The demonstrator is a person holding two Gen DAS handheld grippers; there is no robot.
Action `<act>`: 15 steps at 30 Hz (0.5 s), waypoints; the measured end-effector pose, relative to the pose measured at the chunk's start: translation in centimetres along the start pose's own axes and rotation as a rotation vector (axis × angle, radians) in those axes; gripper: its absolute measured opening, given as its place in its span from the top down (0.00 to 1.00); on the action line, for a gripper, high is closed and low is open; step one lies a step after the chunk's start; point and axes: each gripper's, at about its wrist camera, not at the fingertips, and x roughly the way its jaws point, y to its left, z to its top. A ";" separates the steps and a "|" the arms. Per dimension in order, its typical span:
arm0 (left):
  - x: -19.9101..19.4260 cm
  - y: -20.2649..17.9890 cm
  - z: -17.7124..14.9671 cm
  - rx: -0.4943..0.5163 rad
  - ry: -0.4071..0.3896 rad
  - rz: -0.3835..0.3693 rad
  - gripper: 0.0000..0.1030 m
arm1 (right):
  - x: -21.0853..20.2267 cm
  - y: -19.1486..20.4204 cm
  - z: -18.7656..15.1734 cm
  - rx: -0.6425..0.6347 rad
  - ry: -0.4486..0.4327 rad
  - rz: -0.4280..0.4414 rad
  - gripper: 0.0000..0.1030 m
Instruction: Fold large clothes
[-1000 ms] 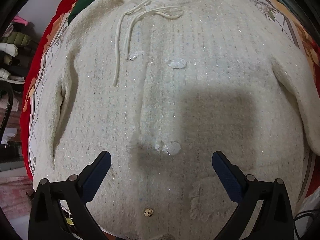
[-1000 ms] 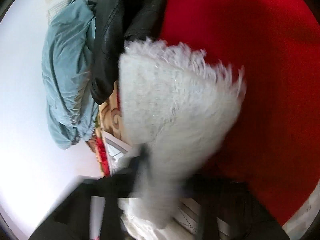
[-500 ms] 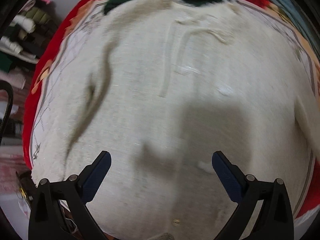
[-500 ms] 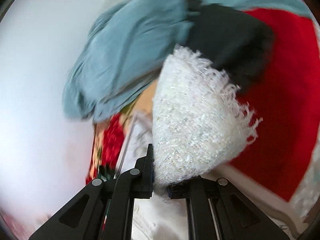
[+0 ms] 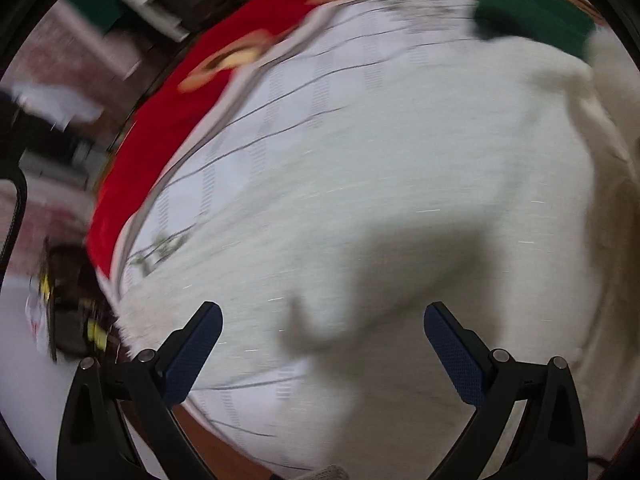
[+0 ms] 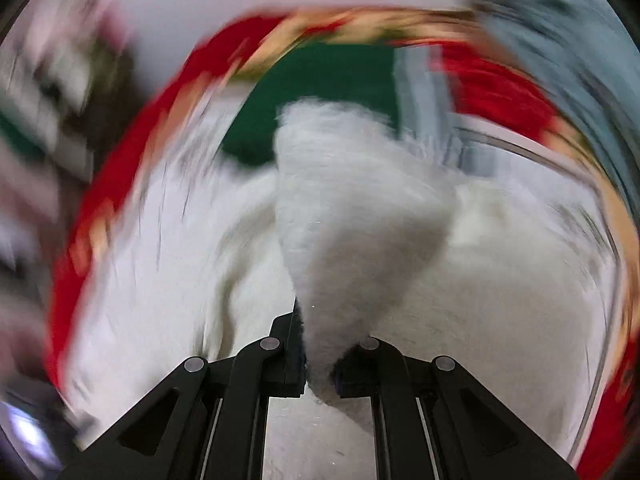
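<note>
A large fuzzy white cardigan (image 5: 420, 208) lies spread on a white patterned sheet (image 5: 304, 92). My left gripper (image 5: 322, 344) is open and empty, hovering low over the cardigan's left side near its edge. My right gripper (image 6: 320, 360) is shut on a fringed sleeve end of the cardigan (image 6: 352, 216) and holds it up over the garment's body (image 6: 512, 280). Both views are motion-blurred.
A red blanket border (image 5: 160, 120) rims the sheet. A green garment (image 5: 532, 12) lies at the far side, also in the right wrist view (image 6: 320, 92), beside a pale blue garment (image 6: 560, 40). Room clutter (image 5: 72, 312) lies past the bed's left edge.
My left gripper swung left, from the cardigan's front to its left side and the bare sheet. My right gripper, still holding the sleeve, turned from the garment pile toward the cardigan's body.
</note>
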 end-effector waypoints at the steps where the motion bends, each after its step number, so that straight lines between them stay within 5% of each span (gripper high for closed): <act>1: 0.8 1.7 -0.3 -0.025 0.014 0.012 0.00 | 2.6 2.6 -0.4 -0.083 0.057 -0.014 0.91; 4: 2.1 5.1 -1.2 -0.074 0.055 0.021 0.00 | 8.9 7.0 -1.8 -0.233 0.214 -0.050 0.88; 7: 2.6 8.6 -2.7 -0.126 0.091 0.003 0.00 | 8.9 6.0 -2.5 -0.166 0.249 0.053 0.57; 9: 2.7 10.5 -4.1 -0.170 0.136 -0.036 0.00 | 5.8 3.6 -2.7 -0.035 0.206 0.207 0.33; 11: 3.2 12.8 -5.7 -0.241 0.190 -0.098 0.00 | 3.2 1.3 -3.6 0.053 0.171 0.272 0.32; 15: 5.6 16.6 -9.1 -0.445 0.316 -0.271 0.00 | -0.5 -3.8 -6.8 0.230 0.184 0.261 0.32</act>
